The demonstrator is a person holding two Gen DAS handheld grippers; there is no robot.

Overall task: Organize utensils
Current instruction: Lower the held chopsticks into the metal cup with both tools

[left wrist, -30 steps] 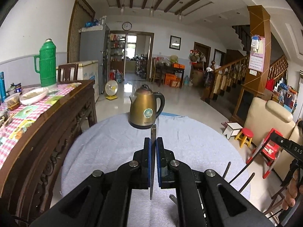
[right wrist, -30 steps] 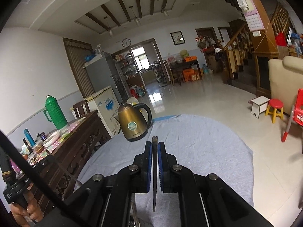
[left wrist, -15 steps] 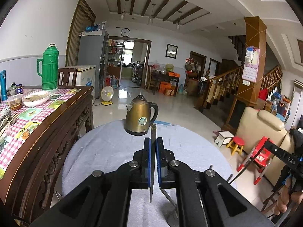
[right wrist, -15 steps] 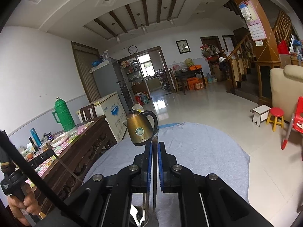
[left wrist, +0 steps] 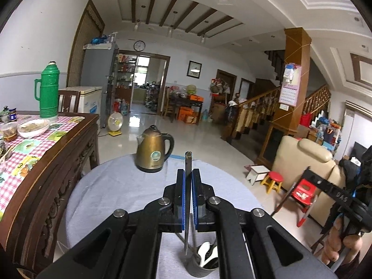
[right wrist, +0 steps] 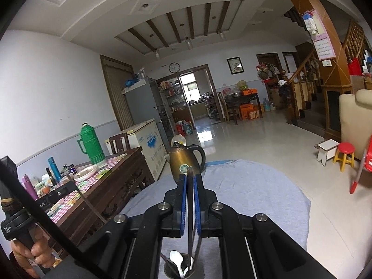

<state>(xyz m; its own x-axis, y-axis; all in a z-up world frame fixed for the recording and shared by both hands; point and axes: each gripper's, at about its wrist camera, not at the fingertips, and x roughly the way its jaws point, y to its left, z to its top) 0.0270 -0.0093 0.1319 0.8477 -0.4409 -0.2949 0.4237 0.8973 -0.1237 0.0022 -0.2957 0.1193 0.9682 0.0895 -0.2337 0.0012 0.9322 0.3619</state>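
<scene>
Left wrist view: we have risen above the cup (left wrist: 201,265) since before, left gripper (left wrist: 188,181) pinching a utensil (left wrist: 187,200) over it; right gripper (right wrist: 190,186) pinches another (right wrist: 190,209), tip inside.

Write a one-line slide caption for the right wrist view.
Right hand-held gripper shut on a slim dark metal utensil, its lower end inside a round metal holder cup holding a white spoon.

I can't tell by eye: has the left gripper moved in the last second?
Yes. The left gripper has risen: the kettle sits lower in its view, and the metal cup now appears below.
</scene>
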